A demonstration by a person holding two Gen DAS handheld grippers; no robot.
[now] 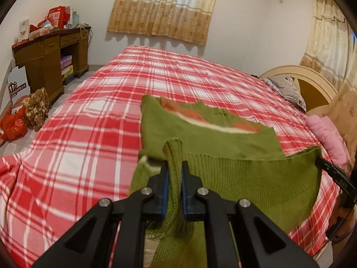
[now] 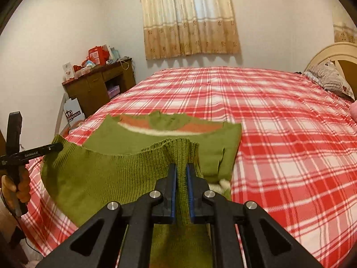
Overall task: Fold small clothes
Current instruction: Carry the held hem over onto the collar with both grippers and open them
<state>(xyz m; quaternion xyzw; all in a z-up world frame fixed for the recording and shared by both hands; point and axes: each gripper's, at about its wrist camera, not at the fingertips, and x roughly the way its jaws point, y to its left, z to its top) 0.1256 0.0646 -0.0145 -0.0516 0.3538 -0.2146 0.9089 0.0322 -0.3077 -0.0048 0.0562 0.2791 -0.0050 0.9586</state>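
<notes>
A small green knitted sweater [image 1: 207, 138] with orange and white stripes lies on the red plaid bed [image 1: 89, 134]. Its ribbed hem is lifted off the bed and stretched between both grippers. My left gripper [image 1: 174, 167] is shut on one corner of the hem, a fold of green rib pinched between its blue pads. My right gripper [image 2: 181, 169] is shut on the other hem corner of the sweater [image 2: 156, 138]. The right gripper's tip [image 1: 321, 162] shows at the sweater's right edge in the left wrist view; the left gripper [image 2: 54, 148] shows at its left edge in the right wrist view, held by a hand [image 2: 16, 186].
A brown desk [image 1: 49, 55] piled with red boxes stands by the far left wall, with bags [image 1: 26, 116] on the floor beside it. Pillows [image 1: 287, 89] and a pink cloth [image 1: 328, 134] lie by the headboard [image 1: 312, 78] on the right. Curtains [image 1: 160, 9] hang behind the bed.
</notes>
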